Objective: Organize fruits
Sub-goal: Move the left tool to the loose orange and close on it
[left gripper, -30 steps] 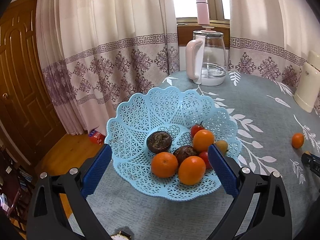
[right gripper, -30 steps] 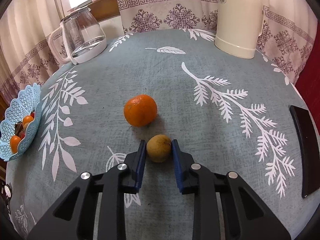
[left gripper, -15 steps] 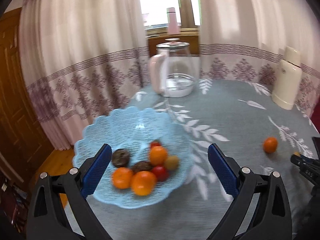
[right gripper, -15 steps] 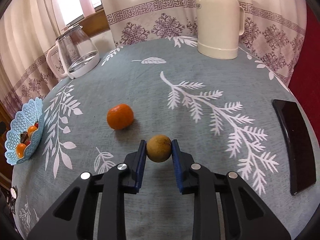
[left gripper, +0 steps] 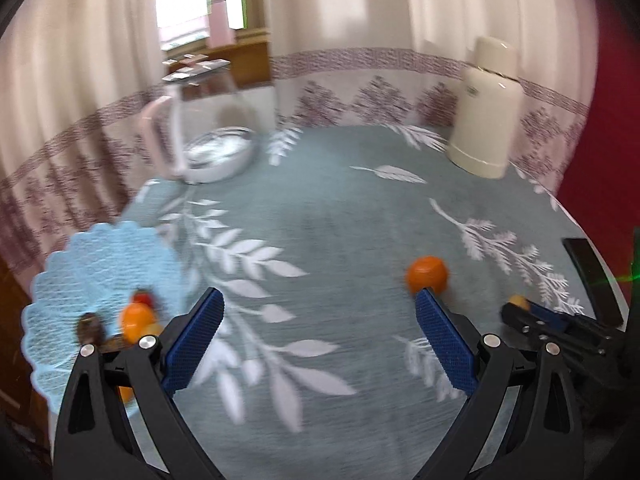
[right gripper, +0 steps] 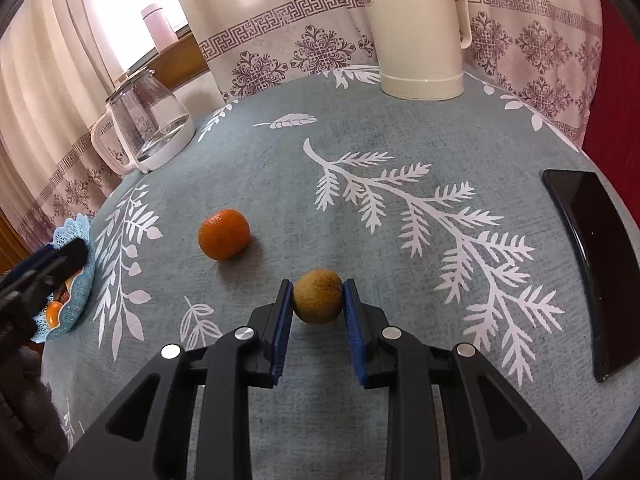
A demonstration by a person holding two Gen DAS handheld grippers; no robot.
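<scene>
Fruit [right gripper: 318, 301] between right gripper [right gripper: 317, 312] pads

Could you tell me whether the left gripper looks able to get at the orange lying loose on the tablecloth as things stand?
Probably yes. The left gripper is open and empty, and the orange lies just beyond its right finger with only bare tablecloth between. The right gripper sits off to the side.

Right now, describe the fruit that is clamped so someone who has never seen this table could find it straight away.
Start at the cream thermos jug at the far edge of the grey leaf-print tablecloth, then come toward the near side. There the right hand-held gripper is shut on a small round brownish-yellow fruit. Its only loose neighbour is the bright orange tangerine, which is larger, glossier and untouched.
</scene>
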